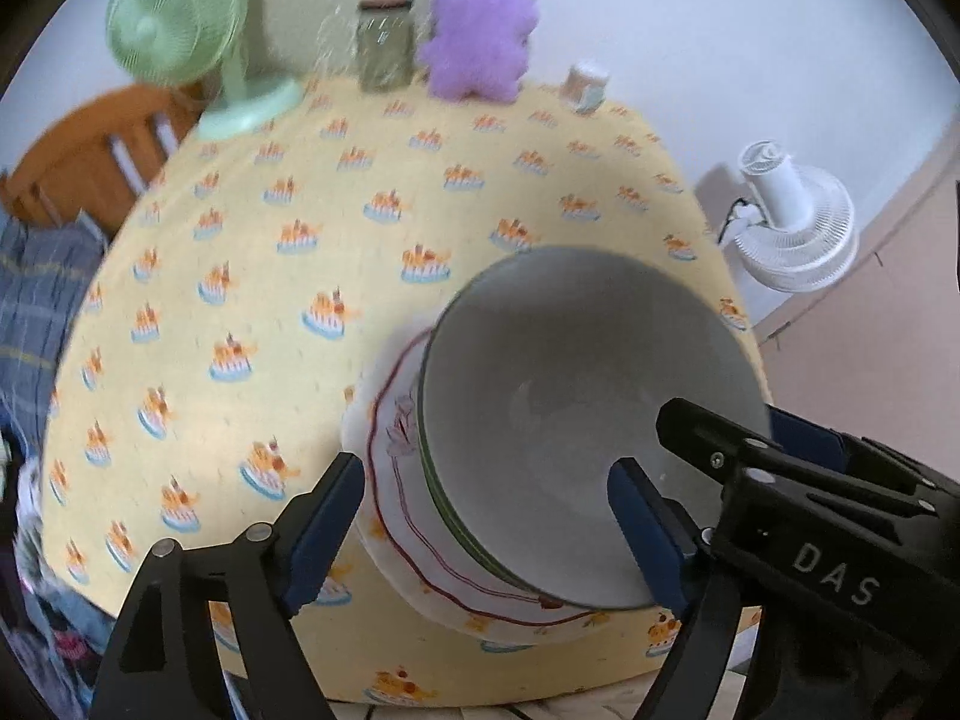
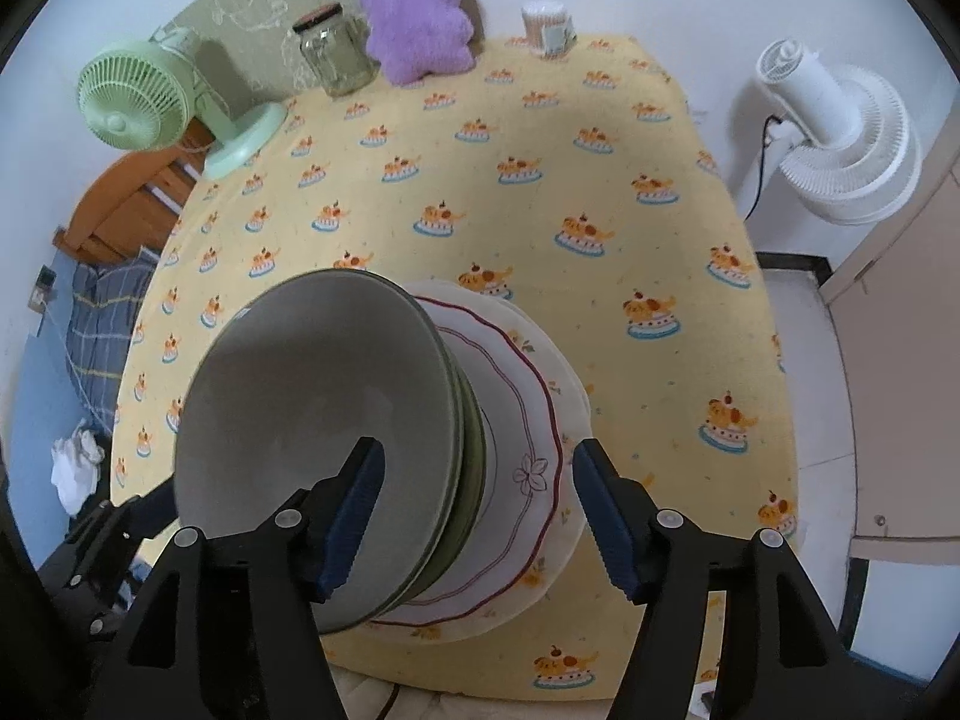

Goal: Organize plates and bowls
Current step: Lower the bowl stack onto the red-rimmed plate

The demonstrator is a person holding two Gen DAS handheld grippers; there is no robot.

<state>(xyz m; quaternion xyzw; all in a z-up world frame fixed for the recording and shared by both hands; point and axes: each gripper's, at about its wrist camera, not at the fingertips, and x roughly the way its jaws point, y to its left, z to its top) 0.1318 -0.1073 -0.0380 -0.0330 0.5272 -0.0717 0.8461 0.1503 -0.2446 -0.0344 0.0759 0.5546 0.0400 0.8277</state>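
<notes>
A grey bowl (image 1: 570,384) sits on top of a stack of nested bowls, which stands on a white plate with a dark red wavy line (image 1: 402,480) and a larger white plate beneath. The stack stands near the front edge of the table. My left gripper (image 1: 486,534) is open, its fingers on either side of the stack's near left rim. The right gripper's body (image 1: 810,516) shows at the right in this view. In the right wrist view the grey bowl (image 2: 312,414) and red-lined plate (image 2: 522,426) fill the middle; my right gripper (image 2: 480,516) is open, straddling the stack's near rims.
The table has a yellow cake-print cloth (image 2: 540,192). At its back stand a green fan (image 2: 144,102), a glass jar (image 2: 333,51), a purple plush toy (image 2: 414,18) and a small cup (image 2: 546,27). A white fan (image 2: 840,138) stands beyond the right edge, a wooden chair (image 2: 132,204) at left.
</notes>
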